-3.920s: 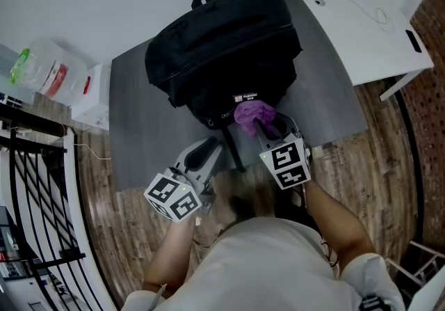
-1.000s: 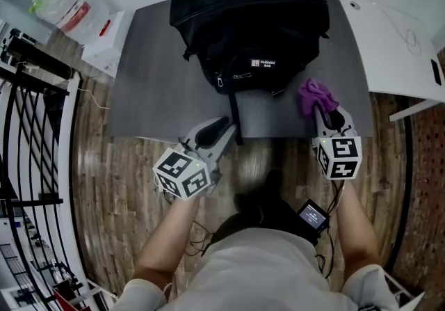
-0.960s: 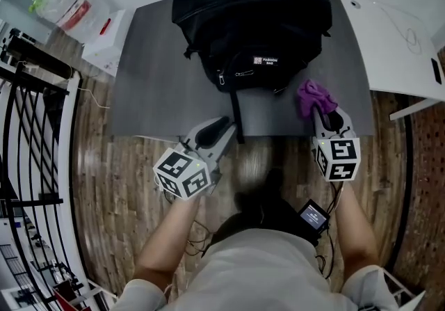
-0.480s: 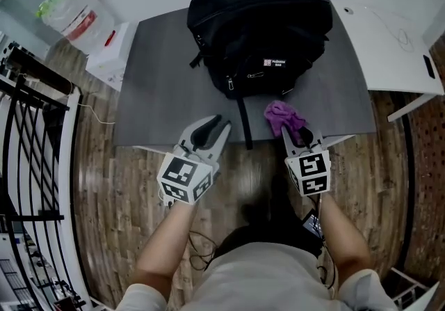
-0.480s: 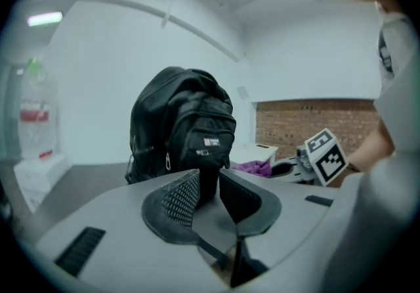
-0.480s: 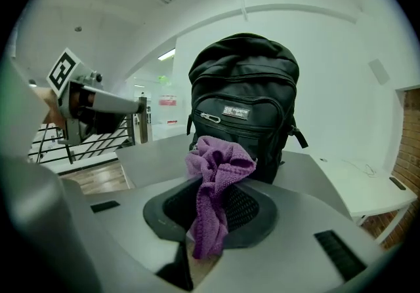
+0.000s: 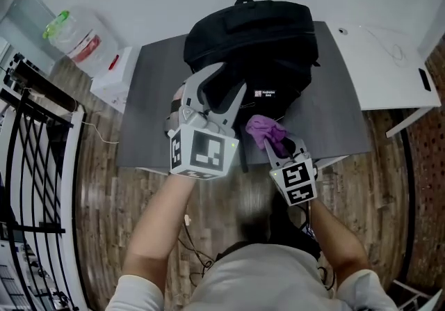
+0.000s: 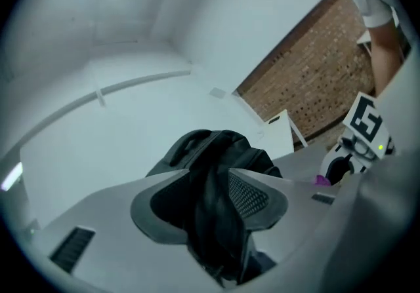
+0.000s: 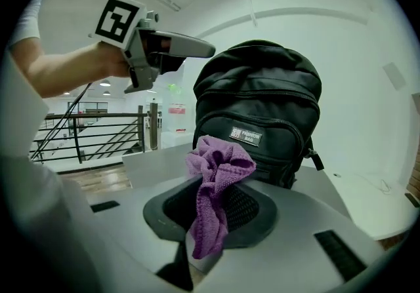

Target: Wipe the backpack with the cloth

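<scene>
1. While the backpack [image 7: 257,45] stands upright on the grey table [image 7: 334,115], its zips appear closed, so its contents cannot be told. Its labelled front pocket faces the right gripper [image 7: 277,144], just ahead of that gripper's jaws.
2. Purple cloth [image 7: 263,131]: clamped between the right gripper's jaws, bunched above their tips, with a tail hanging down between the pads. It lies near the pocket; whether it touches cannot be told.
3. Left gripper [image 7: 229,80]: held high on an outstretched forearm, to the left of the right gripper. Its jaws are spread apart and grasp nothing.
4. Right gripper view: the cloth [image 9: 213,174] in the right gripper [image 9: 213,210], the backpack [image 9: 262,95] beyond it, and the left gripper [image 9: 170,42] in the air beside the backpack's top, apart from it.
5. Left gripper view: the backpack [image 8: 216,174] shows through the gap of the left gripper [image 8: 210,200]; the right gripper [image 8: 348,160] and a bit of cloth [image 8: 321,180] lie off to its right.
6. Head view only: a translucent jug [image 7: 76,38] with a green cap, well out to the left of the left gripper, and a white desk [image 7: 382,59] to the right of the right gripper.
</scene>
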The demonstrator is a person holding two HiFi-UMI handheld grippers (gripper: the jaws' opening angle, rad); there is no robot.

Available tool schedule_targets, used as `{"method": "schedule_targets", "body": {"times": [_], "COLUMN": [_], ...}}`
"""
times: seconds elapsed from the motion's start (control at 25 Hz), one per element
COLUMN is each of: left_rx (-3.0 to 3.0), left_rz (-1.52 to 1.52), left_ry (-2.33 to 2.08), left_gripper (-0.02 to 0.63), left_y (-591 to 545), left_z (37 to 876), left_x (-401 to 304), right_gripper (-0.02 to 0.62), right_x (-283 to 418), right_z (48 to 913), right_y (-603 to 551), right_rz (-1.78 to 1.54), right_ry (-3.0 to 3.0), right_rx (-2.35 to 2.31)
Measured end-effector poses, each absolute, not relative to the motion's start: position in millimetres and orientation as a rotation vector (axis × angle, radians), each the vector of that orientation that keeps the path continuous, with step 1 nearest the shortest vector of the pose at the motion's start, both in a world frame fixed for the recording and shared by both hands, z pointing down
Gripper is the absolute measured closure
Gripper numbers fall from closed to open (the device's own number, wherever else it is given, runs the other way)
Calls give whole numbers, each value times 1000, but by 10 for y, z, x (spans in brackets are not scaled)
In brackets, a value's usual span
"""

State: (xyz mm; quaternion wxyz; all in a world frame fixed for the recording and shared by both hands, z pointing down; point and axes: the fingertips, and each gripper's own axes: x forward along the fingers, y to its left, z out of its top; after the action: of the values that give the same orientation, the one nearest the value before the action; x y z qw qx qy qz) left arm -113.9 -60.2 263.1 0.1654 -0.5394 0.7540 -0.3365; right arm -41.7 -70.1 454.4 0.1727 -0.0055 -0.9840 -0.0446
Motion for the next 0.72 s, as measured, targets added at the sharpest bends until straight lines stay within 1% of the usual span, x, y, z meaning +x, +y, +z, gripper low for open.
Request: {"method": "schedule_targets", "body": {"times": [0.12,0.32,0.4,0.48,0.56,0.72], "left_rx": [-1450,-1417,-1418,-1430,-1477,-1636], "left_rz": [-1168,-1463,-1504,-1502,-1473,-1404], "left_ry": [2002,1837,1828,1848,1884,1957], "left_gripper": [431,436,521,571,588,591], "left_y": [-944,-1316,-1356,-1374,-1394,-1408], "left_z": [2472,2481,2498,2498,2481,2418], "left_x": [-1218,-1423,-1479,-1519,-1543,-1612], "right_gripper": [512,512,512,512,512,512], "right_x": [-491,-548,-543,-536,-534,-542], "right_z": [4467,4466,4479,4487,4489,4503], "right_y": [-708,-718,-710,-723,-756,-766], "right_rz": [-138,-136,-133,-135,-134,-125], "right_ry": [-2798,-2802,-2798,-2795,-2796,-2798], "right_rx": [-64,-100,-108,-109,-103,-102]}}
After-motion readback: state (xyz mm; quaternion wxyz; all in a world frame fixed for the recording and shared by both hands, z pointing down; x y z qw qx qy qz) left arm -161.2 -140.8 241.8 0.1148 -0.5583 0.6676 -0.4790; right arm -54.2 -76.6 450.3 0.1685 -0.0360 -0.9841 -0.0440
